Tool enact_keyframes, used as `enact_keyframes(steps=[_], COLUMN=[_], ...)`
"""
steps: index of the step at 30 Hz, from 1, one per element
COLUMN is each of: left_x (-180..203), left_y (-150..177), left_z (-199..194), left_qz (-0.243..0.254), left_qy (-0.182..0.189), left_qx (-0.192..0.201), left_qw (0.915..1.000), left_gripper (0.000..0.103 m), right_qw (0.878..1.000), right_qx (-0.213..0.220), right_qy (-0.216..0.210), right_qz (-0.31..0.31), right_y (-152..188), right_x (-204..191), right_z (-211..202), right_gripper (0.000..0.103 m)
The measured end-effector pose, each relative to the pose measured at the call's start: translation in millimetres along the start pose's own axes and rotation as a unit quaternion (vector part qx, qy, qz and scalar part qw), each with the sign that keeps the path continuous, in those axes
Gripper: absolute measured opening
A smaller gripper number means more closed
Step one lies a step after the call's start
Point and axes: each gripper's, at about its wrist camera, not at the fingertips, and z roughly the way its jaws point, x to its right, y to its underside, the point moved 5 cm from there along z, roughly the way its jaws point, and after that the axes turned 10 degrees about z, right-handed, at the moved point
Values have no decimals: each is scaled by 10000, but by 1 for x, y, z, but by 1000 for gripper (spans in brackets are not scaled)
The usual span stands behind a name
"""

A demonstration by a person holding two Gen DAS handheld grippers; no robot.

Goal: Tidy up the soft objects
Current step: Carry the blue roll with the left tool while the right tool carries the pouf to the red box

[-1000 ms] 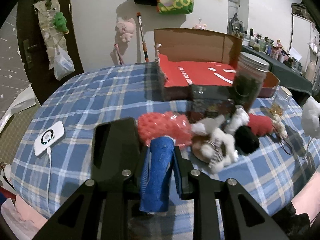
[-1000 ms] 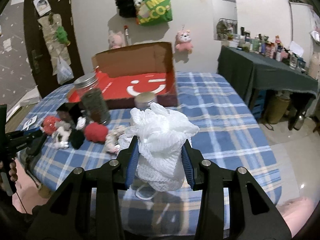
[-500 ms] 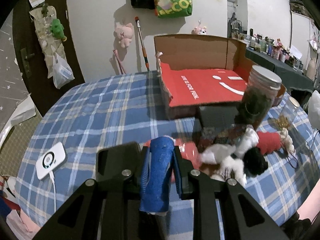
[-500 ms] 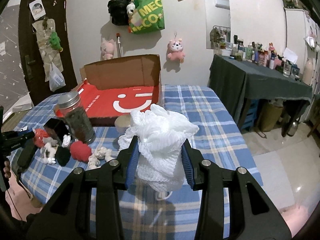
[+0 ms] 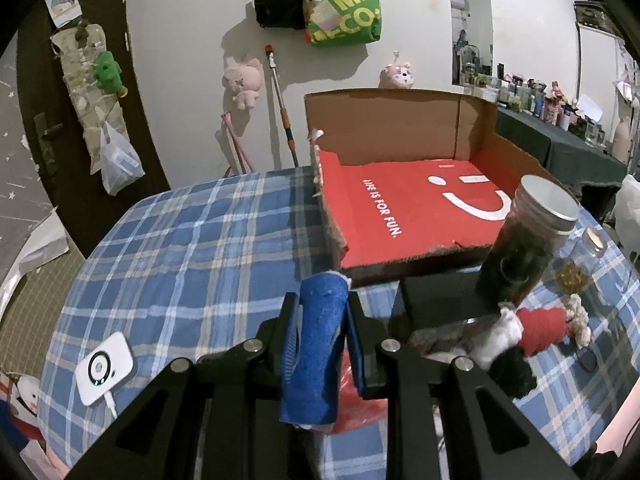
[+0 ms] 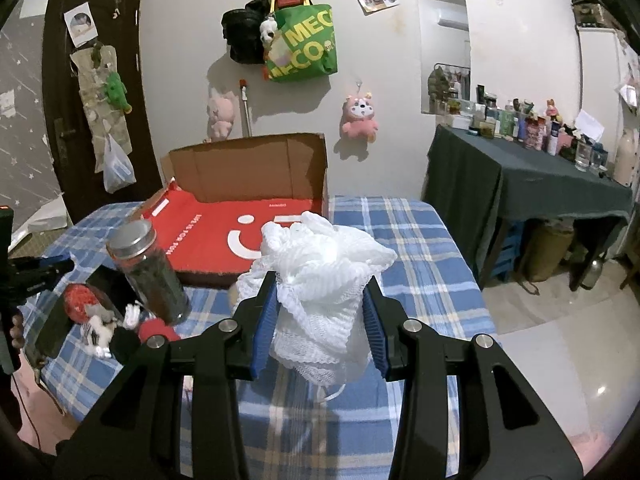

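My left gripper (image 5: 320, 312) is shut on a rolled blue cloth (image 5: 316, 348), held above the checked table. My right gripper (image 6: 320, 304) is shut on a white mesh bath puff (image 6: 324, 280), also lifted off the table. An open cardboard box with a red inside (image 5: 404, 200) (image 6: 224, 232) lies at the middle of the table beyond both grippers. A heap of soft toys, red, white and black (image 5: 516, 340) (image 6: 116, 328), lies in front of the box. A red mesh puff (image 6: 78, 300) sits at the heap's left end, partly hidden under my left gripper in the left wrist view.
A tall jar with a metal lid (image 5: 528, 240) (image 6: 148, 272) stands by the box beside a black box (image 5: 436, 300). A white charger with a cable (image 5: 105, 368) lies at the table's left. A dark side table with bottles (image 6: 560, 176) stands to the right.
Both grippers have risen and drawn back from the table with their loads. The toy heap has slid lower in both views and the box shows more fully.
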Motion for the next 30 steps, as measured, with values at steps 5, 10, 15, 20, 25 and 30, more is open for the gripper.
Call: enact_keyframes(steps=[5, 10, 15, 20, 25, 30], left_x=[7, 13, 18, 22, 27, 33], left_y=[-12, -23, -32, -41, -51, -60], left_z=[6, 13, 19, 26, 31, 38], left_qz=[85, 104, 148, 214, 282, 363], left_qy=[33, 121, 163, 202, 253, 306], left_qx=[57, 78, 57, 41, 37, 16], left_qw=[9999, 9998, 9997, 9996, 9993, 9989], left_gripper=[24, 24, 24, 24, 24, 24], right_qw=[10000, 9999, 9998, 9996, 9993, 9990], right_qx=[1, -16, -5, -1, 3, -1], right_qy=[-72, -146, -192, -272, -374, -422], right_qz=[-13, -22, -78, -79, -62, -116], right_y=[-11, -16, -22, -29, -32, -39], right_x=[-2, -4, -7, -9, -12, -16], right_z=[10, 20, 25, 32, 37, 43], right_gripper=[38, 38, 38, 38, 38, 38])
